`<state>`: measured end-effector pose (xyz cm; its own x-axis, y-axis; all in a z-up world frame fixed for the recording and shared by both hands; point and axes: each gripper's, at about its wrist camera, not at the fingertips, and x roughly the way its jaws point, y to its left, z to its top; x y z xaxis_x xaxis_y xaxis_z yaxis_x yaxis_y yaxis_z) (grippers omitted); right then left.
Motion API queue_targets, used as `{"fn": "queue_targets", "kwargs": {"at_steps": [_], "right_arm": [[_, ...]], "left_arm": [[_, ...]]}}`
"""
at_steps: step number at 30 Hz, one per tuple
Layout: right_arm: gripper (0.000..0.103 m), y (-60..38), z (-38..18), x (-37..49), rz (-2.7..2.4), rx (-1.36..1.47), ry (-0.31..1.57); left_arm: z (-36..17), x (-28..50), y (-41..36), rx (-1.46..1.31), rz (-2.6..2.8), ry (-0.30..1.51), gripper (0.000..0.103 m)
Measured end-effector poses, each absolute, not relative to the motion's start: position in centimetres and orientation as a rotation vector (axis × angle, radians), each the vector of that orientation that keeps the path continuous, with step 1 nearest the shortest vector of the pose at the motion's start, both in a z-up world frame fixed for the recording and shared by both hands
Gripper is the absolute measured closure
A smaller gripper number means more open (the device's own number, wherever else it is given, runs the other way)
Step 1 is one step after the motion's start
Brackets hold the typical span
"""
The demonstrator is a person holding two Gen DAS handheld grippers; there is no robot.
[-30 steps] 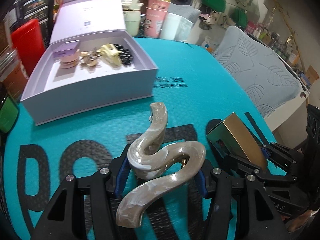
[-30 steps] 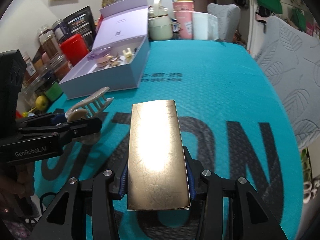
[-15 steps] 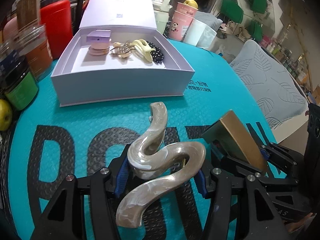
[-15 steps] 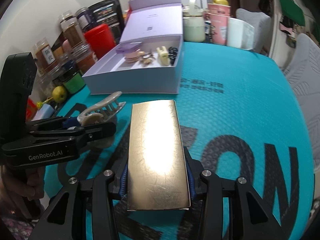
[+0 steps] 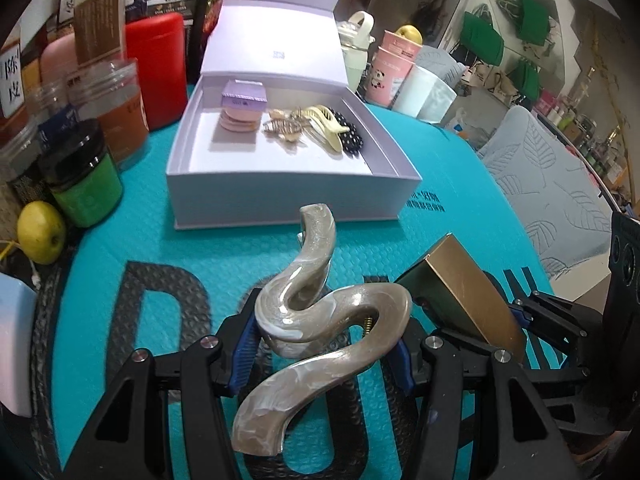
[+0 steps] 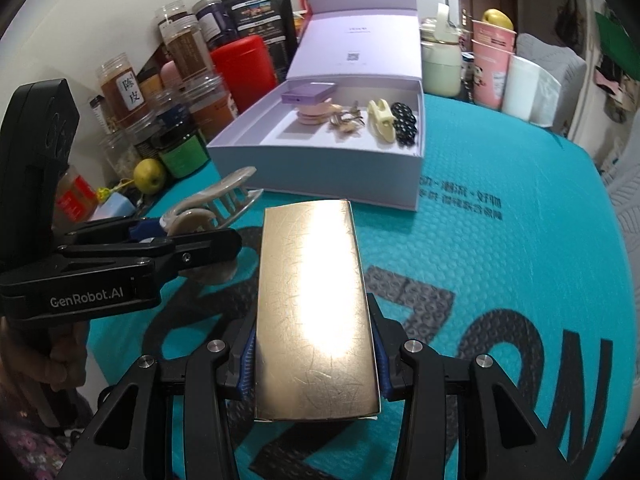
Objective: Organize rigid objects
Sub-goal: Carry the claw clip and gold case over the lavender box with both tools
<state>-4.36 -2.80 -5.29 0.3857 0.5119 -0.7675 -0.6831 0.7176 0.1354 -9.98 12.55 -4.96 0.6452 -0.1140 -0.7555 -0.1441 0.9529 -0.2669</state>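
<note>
My left gripper (image 5: pixel 324 360) is shut on a wavy beige marbled hair claw (image 5: pixel 320 320), held above the teal mat; the claw also shows in the right wrist view (image 6: pixel 216 208). My right gripper (image 6: pixel 316 364) is shut on a flat gold box (image 6: pixel 316 304), seen to the right in the left wrist view (image 5: pixel 464 292). An open lilac box (image 5: pixel 280 196) lies ahead with its lid up. It holds a small purple box (image 5: pixel 244 98), a pink compact, a cream claw clip (image 5: pixel 324 128) and other hair clips along its far side.
Jars (image 5: pixel 84 172), a red canister (image 5: pixel 156 64) and a yellow-green fruit (image 5: pixel 40 232) crowd the mat's left edge. Cups and a white container (image 5: pixel 424 94) stand behind the lilac box. A grey cushioned chair (image 5: pixel 552 184) is off the right edge.
Both grippers have swung left and drawn nearer the lilac box, which now sits straight ahead. Both still hold their objects as before.
</note>
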Motion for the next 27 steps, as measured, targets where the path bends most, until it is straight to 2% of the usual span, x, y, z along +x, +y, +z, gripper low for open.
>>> {"fn": "queue_targets", "kwargs": {"at_steps": [27], "right_arm": [[0.059,-1.0,1.2,-0.7,0.864,-0.268,0.775]], "left_arm": [[1.0,-5.6,14.1,-0.270,-0.004,0.743,0.048]]}}
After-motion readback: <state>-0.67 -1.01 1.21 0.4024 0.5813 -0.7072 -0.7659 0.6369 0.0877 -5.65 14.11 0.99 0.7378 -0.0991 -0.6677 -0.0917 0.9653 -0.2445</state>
